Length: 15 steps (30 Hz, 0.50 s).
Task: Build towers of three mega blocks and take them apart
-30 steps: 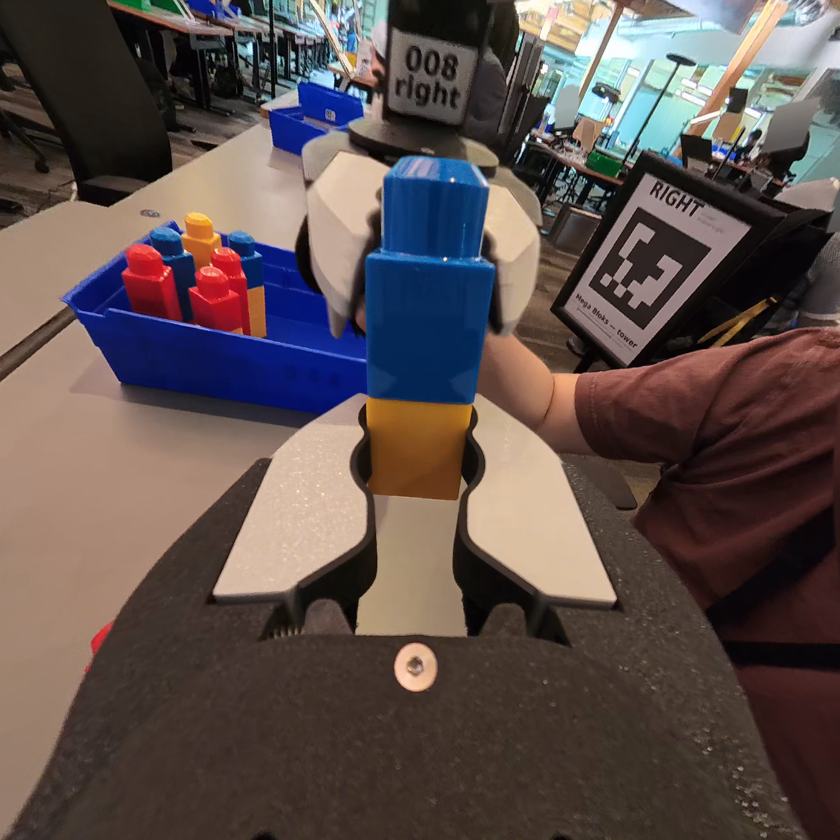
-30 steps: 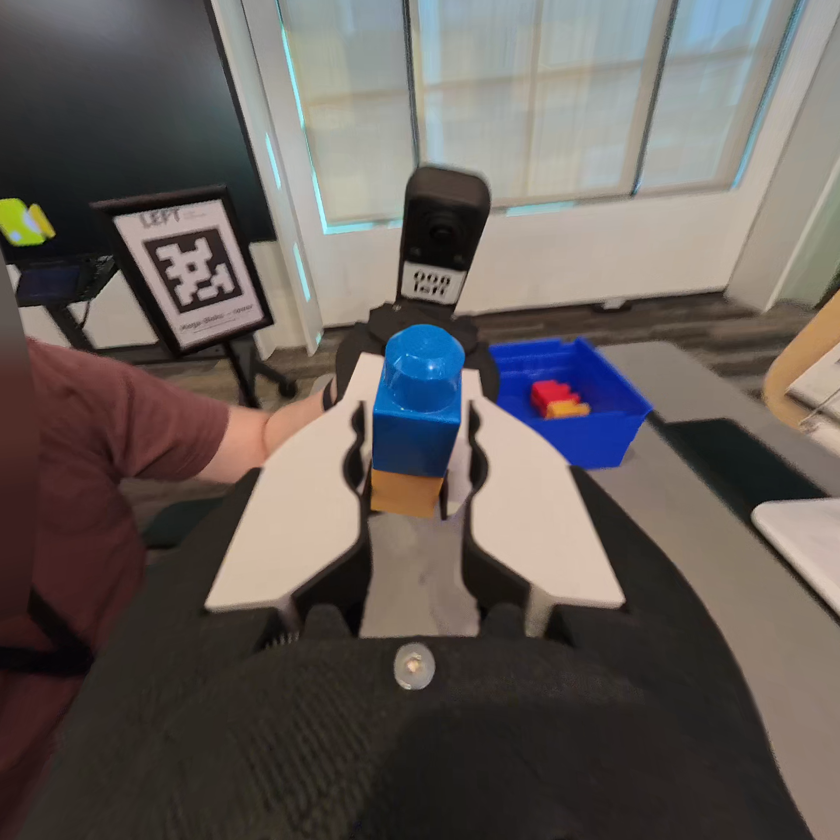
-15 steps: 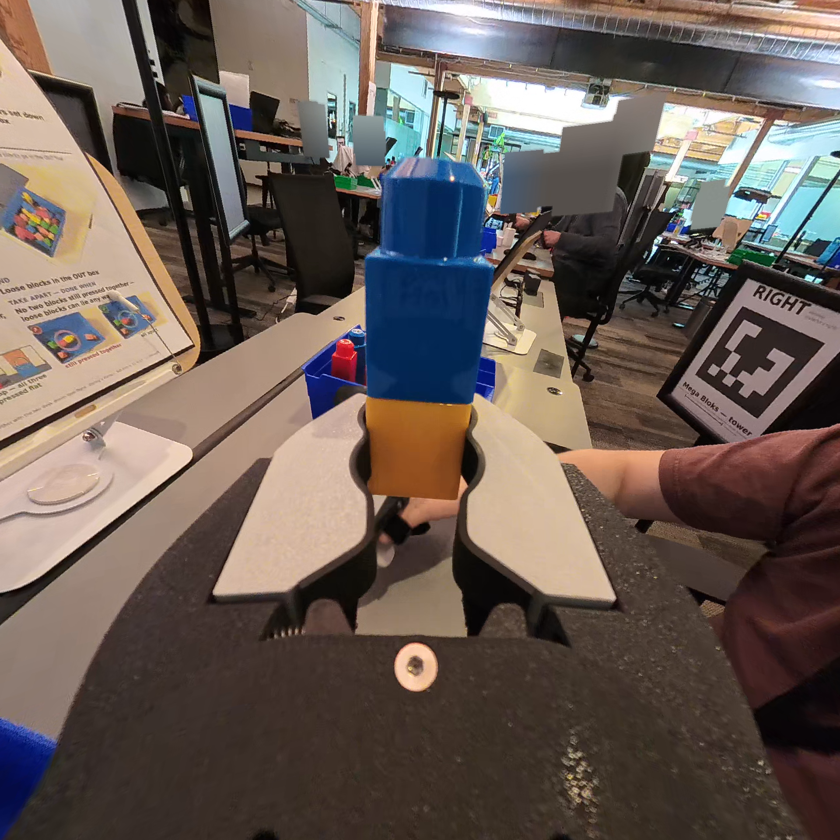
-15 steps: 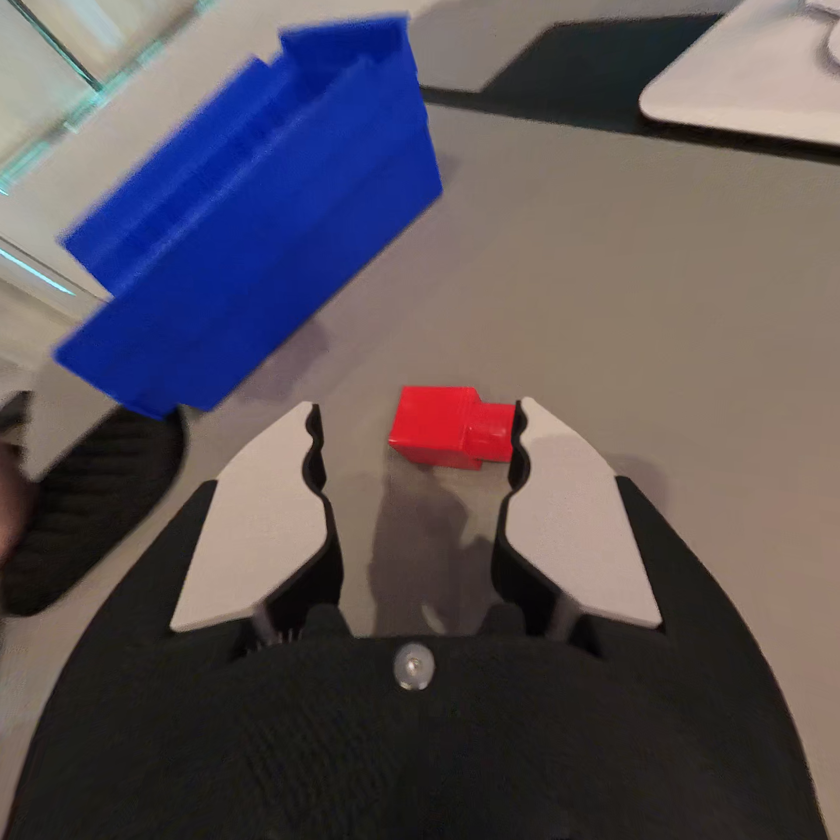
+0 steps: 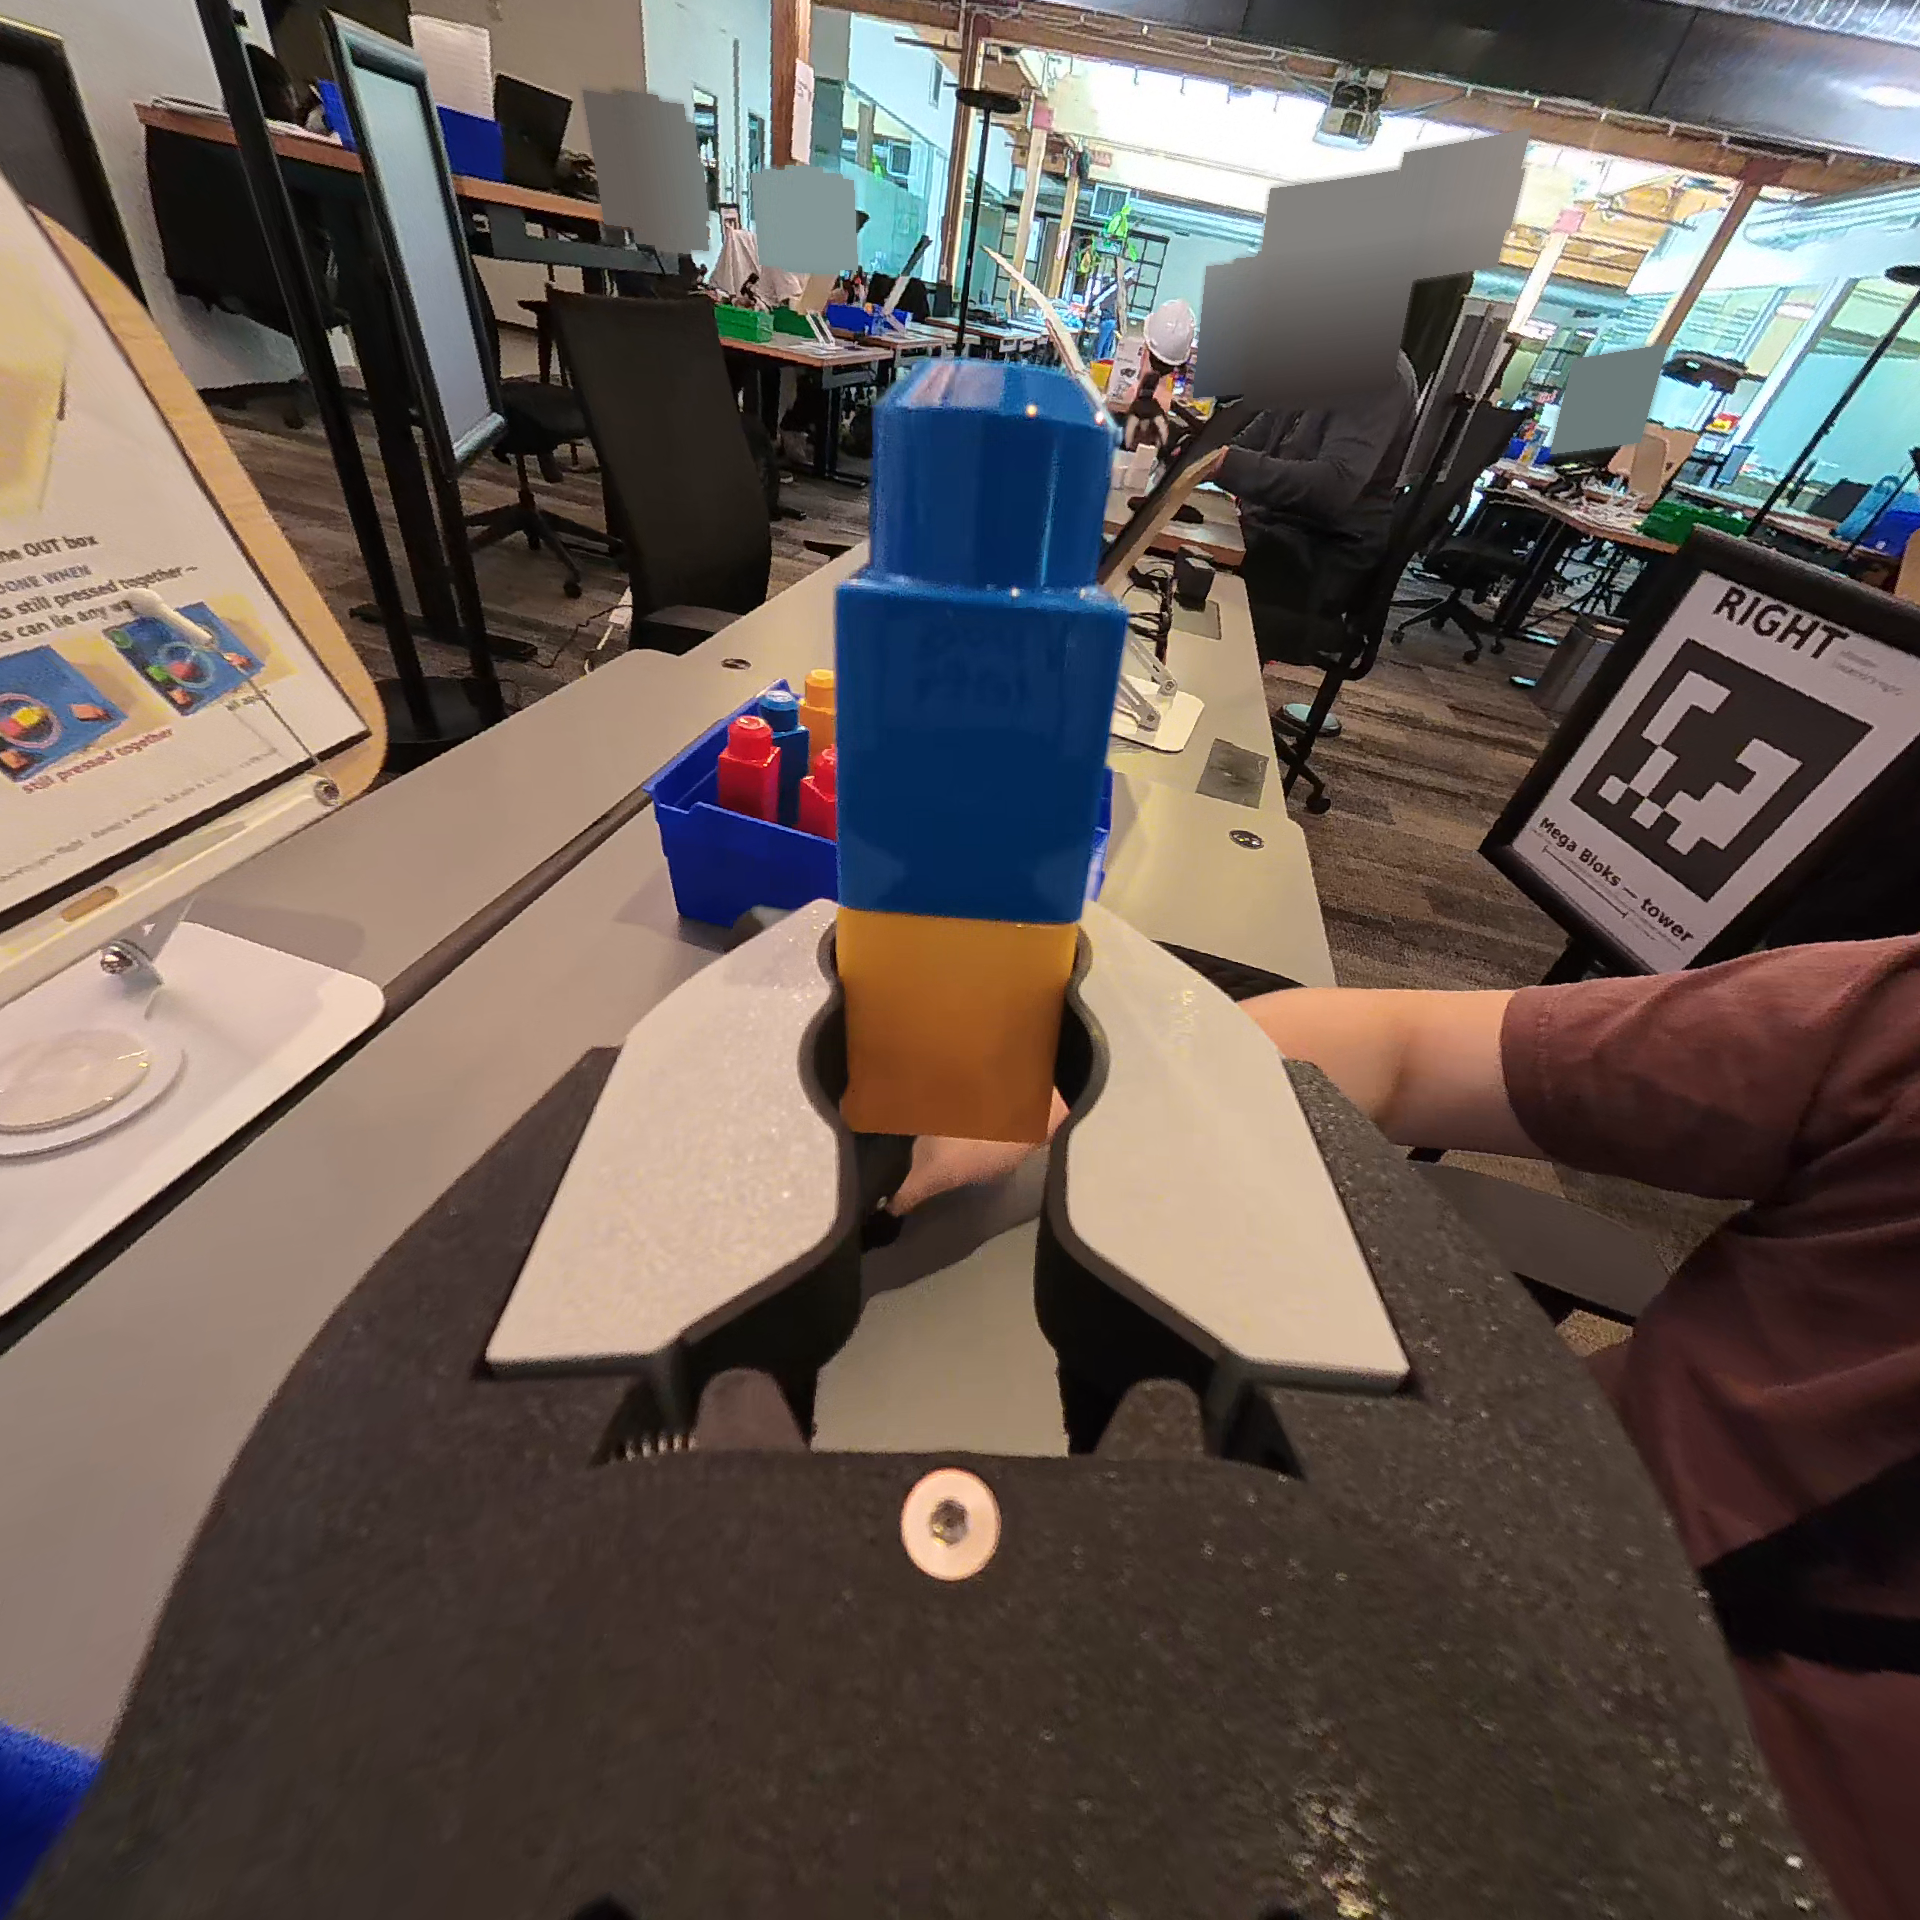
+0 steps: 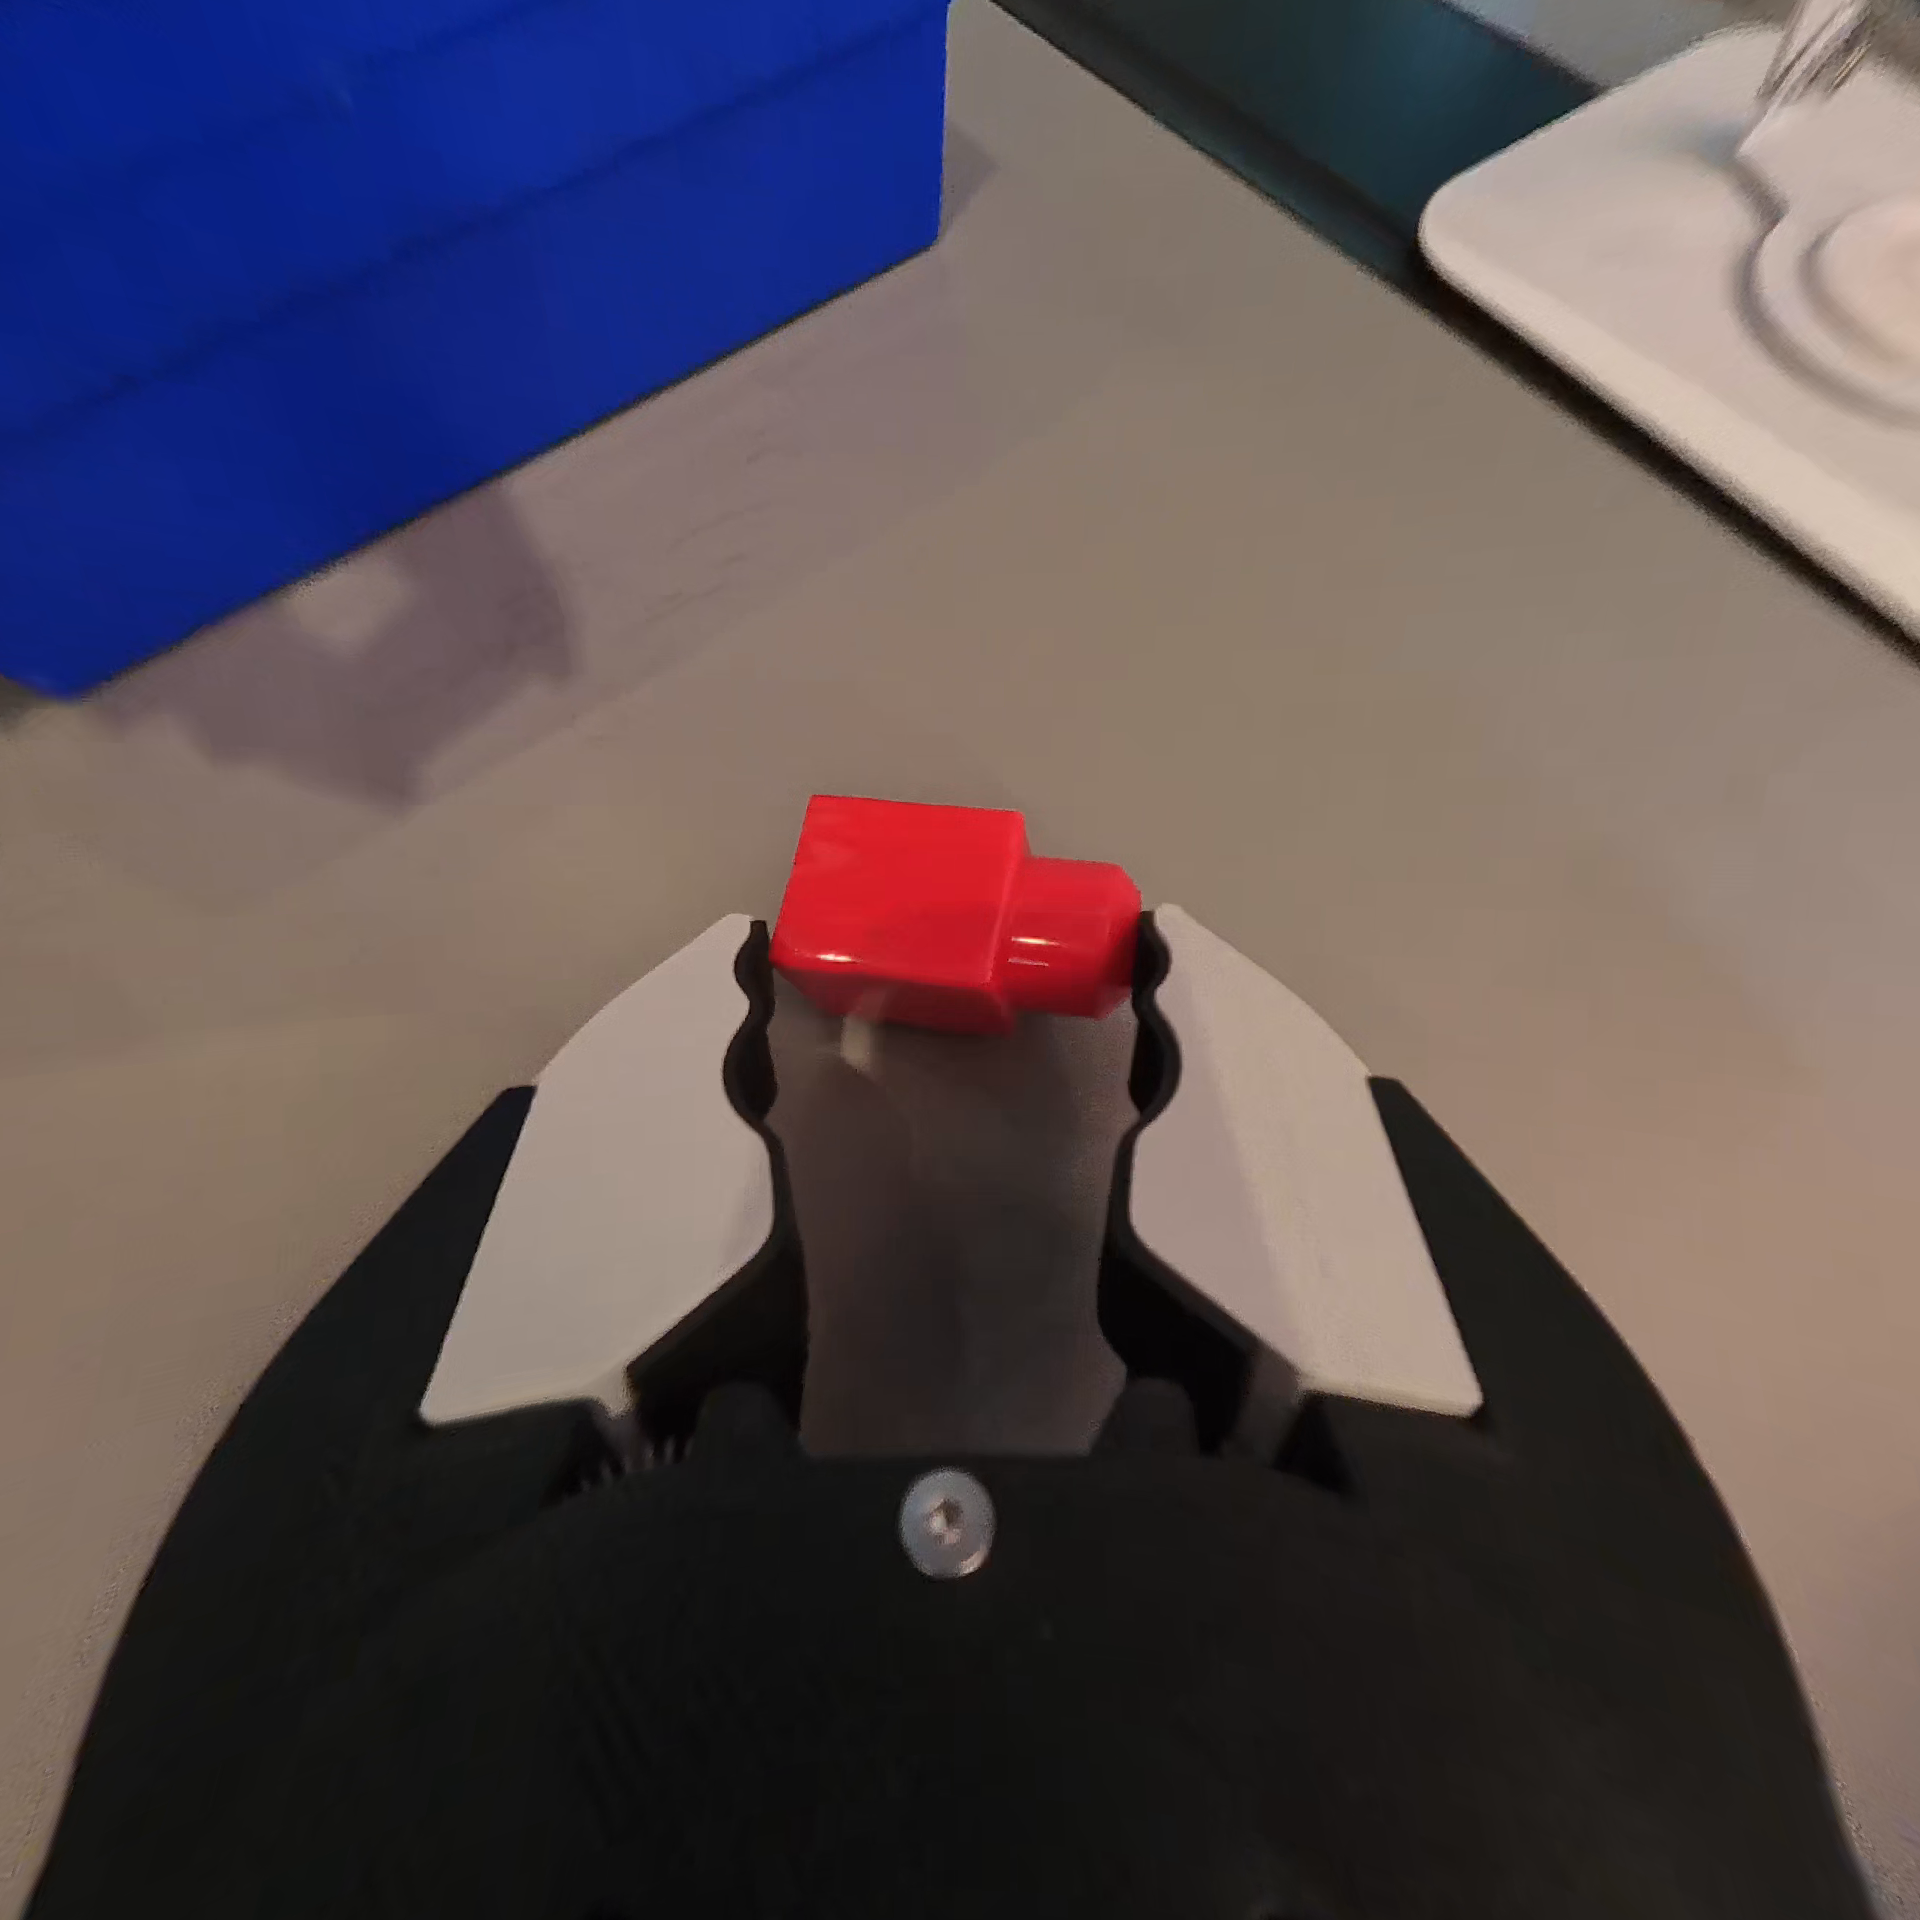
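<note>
Left gripper (image 5: 956, 1023) clamps the yellow block (image 5: 951, 1023), blue block (image 5: 977, 748) stacked on top. Right gripper (image 6: 951, 961) wide, pads at both ends of the red block (image 6: 935, 914) lying on the table (image 6: 1351, 727); grip unclear.

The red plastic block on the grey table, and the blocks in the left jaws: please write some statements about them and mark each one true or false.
1. The red plastic block lies on its side on the grey table. True.
2. The left gripper holds a green block. False: its jaws clamp a yellow block.
3. A blue block sits on top of that yellow block. True.
4. The red block stands inside the blue plastic bin. False: it lies on the table, outside it.
</note>
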Tool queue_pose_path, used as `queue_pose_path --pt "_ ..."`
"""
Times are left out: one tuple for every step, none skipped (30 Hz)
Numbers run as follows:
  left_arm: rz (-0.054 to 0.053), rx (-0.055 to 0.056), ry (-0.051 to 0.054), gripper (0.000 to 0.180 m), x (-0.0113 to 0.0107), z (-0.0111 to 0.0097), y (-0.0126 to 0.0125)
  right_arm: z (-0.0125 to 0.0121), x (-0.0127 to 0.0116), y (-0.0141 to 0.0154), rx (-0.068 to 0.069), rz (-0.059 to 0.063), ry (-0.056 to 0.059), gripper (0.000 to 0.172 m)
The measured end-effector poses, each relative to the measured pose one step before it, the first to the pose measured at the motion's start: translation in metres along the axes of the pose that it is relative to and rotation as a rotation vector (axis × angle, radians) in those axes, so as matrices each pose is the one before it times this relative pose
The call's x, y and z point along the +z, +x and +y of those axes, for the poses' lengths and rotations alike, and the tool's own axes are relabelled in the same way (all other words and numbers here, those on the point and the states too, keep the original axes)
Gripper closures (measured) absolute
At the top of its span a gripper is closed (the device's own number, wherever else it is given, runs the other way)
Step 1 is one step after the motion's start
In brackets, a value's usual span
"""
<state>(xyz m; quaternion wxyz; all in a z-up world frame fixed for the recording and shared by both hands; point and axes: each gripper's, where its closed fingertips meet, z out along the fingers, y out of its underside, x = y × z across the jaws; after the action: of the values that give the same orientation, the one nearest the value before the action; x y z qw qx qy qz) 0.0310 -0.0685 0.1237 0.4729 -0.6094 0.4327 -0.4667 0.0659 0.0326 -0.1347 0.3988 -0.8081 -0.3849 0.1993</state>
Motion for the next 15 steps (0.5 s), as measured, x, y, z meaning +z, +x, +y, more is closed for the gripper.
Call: queue_pose_path --pt "-0.0084 -0.0032 0.0036 0.144 -0.00173 -0.00045 -0.00225 -0.00138 -0.00435 0.00556 -0.0796 0.0349 -0.0072 0.104" --pt "-0.0091 -0.0037 0.0048 0.144 -0.00187 -0.00067 -0.00215 0.00081 -0.00426 0.00859 -0.092 0.0557 -0.0181 0.104" --pt "-0.0057 -0.0029 0.0049 0.144 -0.00199 -0.00086 -0.00168 0.00341 -0.00404 0.01161 -0.0892 0.076 -0.0334 0.104" --pt "-0.003 -0.0024 0.0053 0.144 -0.00182 -0.00089 -0.00105 0.00371 -0.0032 0.00984 -0.0994 0.068 -0.0292 0.104" --pt "-0.0025 -0.0019 0.0046 0.144 -0.00152 -0.0008 -0.00075 0.0036 -0.00204 0.0061 -0.1124 0.0517 -0.0228 0.104" --pt "-0.0014 -0.0007 0.0027 0.144 -0.00139 -0.00066 -0.00051 0.00521 -0.00121 0.0061 -0.1068 0.0593 -0.034 0.104" --pt "-0.0023 -0.0002 0.0021 0.144 -0.00116 -0.00048 -0.00043 0.0058 -0.00026 0.00499 -0.0965 0.0555 -0.0409 0.104" --pt "-0.0033 -0.0013 0.0005 0.144 -0.00091 -0.00014 -0.00074 0.00423 0.00068 0.00049 -0.0848 0.0285 -0.0295 0.103" --pt "-0.0017 -0.0024 -0.0014 0.144 -0.00072 0.00017 -0.0005 0.0018 0.00096 -0.00258 -0.0708 0.0099 -0.0145 0.103" --pt "-0.0003 -0.003 -0.0018 0.144 -0.00033 0.00028 -0.00029 0.00055 0.00094 -0.00217 -0.0509 0.0131 -0.0062 0.103" --pt "-0.0011 -0.0035 -0.001 0.144 -0.00013 0.00034 -0.00047 -0.00105 0.00015 -0.00054 -0.0348 0.0173 -0.002 0.103" --pt "0.0002 -0.0031 -0.002 0.144 0.00006 0.00037 -0.00014 -0.00281 -0.00097 -0.00118 -0.0287 0.0045 0.0075 0.103" --pt "0.0014 -0.0025 -0.0034 0.144 0.00018 0.00051 -0.00008 -0.00301 -0.00143 -0.00175 -0.017 -0.0065 0.0085 0.103" --pt "0.0005 -0.0016 -0.0026 0.144 0.0003 0.00055 -0.00007 -0.00251 -0.00122 -0.00169 -0.0059 -0.009 0.0058 0.103" --pt "0.0001 -0.003 -0.0034 0.144 0.00029 0.0007 -0.00023 -0.00269 -0.00133 -0.0018 -0.0065 -0.0097 0.0095 0.103"
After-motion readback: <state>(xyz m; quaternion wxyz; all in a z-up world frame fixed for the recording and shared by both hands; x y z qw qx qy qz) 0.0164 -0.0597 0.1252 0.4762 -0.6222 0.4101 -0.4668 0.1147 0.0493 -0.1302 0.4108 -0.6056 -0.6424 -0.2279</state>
